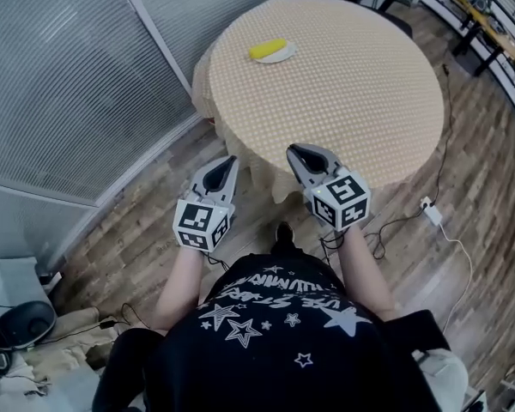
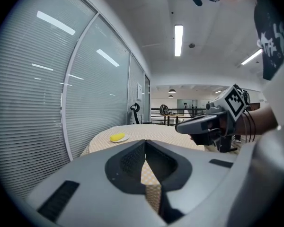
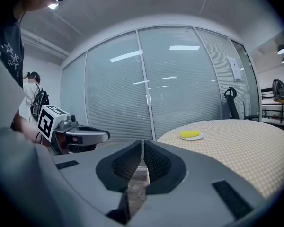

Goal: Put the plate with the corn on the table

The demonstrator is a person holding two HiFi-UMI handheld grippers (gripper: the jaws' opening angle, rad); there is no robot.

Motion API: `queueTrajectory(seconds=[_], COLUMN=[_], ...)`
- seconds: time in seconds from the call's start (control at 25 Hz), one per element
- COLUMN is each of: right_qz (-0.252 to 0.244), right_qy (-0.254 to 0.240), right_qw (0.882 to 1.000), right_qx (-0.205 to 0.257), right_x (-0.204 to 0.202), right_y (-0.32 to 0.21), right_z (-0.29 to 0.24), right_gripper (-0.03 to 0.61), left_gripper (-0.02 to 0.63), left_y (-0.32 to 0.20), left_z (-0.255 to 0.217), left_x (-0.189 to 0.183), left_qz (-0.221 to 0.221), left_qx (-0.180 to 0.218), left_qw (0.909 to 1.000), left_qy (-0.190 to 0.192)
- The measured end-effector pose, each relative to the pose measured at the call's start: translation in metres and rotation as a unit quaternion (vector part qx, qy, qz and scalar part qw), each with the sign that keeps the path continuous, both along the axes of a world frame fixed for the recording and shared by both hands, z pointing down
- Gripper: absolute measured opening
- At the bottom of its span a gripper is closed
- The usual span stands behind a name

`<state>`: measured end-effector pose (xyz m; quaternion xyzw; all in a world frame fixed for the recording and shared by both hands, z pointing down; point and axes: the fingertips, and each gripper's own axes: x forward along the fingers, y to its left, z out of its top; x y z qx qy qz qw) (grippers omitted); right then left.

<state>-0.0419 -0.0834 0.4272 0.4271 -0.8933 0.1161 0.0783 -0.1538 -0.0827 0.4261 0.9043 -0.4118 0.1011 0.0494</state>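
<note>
**Both grippers clenched on nothing, short of the table's near edge**

The left gripper [image 1: 229, 162] has its jaws pressed tip to tip with nothing between them, and the right gripper [image 1: 294, 152] is likewise closed and empty. The two hang side by side, apart, above the wooden floor [image 1: 463, 230], and their tips reach the hanging hem of the checked cloth on the round table [image 1: 352, 84]. The plate [image 1: 277, 57] lies on the table near its far left rim, beside the glass wall with blinds [image 1: 69, 75], and the corn [image 1: 267, 48] rests on it. A wide stretch of bare cloth lies between the grippers and the plate, and the rest of the tabletop is bare too.

Only the head view shows the white cable and power strip [image 1: 432, 212] on the floor to the right of the table. Only the left gripper view shows a railing [image 2: 180, 111] and more furniture beyond the table. Only the right gripper view shows a second person [image 3: 32, 86] standing at the far left.

Count: two grippers, one table, one plate, one cob of corn
</note>
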Motion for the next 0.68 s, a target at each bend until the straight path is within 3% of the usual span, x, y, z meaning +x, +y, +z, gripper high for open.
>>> queueTrajectory(seconds=[0.68], right_qz=[0.001], right_qy=[0.027], right_qw=[1.0], right_qx=[-0.004], right_x=[-0.067], right_y=[0.116], right_z=[0.001], right_gripper=[0.038], left_gripper=[0.008], left_y=[0.131], left_z=[0.003], left_x=[-0.081], left_qz=[-0.012], left_qx=[-0.007], left_qw=[0.9999], left_qy=[0.009])
